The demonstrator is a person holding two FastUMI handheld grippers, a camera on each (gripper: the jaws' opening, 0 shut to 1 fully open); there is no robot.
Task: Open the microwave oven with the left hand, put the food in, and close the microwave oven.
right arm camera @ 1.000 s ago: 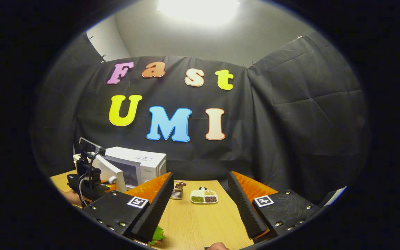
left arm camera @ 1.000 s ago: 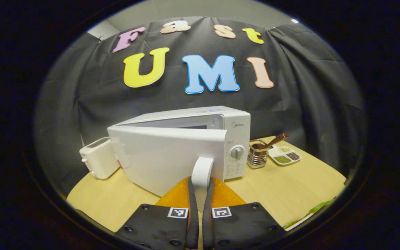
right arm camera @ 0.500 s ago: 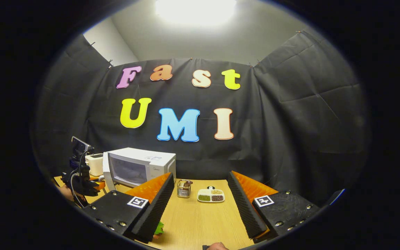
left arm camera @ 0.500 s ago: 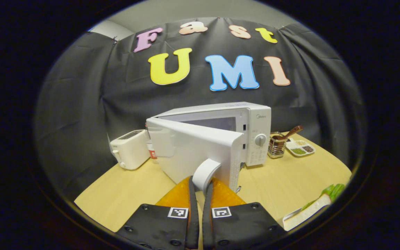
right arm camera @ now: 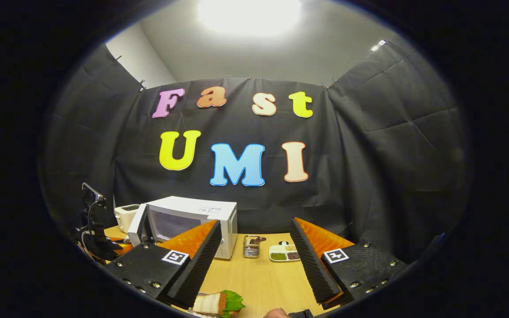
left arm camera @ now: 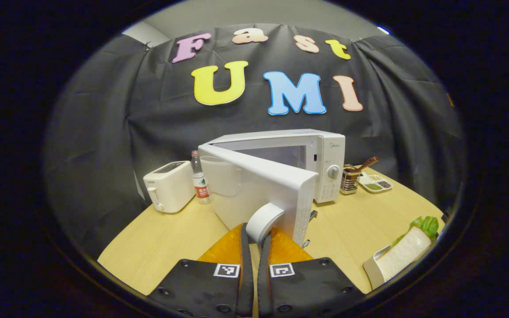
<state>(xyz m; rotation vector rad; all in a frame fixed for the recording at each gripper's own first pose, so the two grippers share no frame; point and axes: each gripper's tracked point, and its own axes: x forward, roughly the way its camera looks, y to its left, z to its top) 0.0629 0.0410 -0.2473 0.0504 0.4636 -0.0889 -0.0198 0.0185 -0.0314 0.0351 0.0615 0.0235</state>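
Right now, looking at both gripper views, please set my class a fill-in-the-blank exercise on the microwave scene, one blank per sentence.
1. The left gripper is shut on the door's ____.
2. The microwave door stands ____.
3. The right gripper has its fingers spread, so it is ____.
4. Between the toaster and the microwave stands a ____.

Missing words: handle; open; open; bottle
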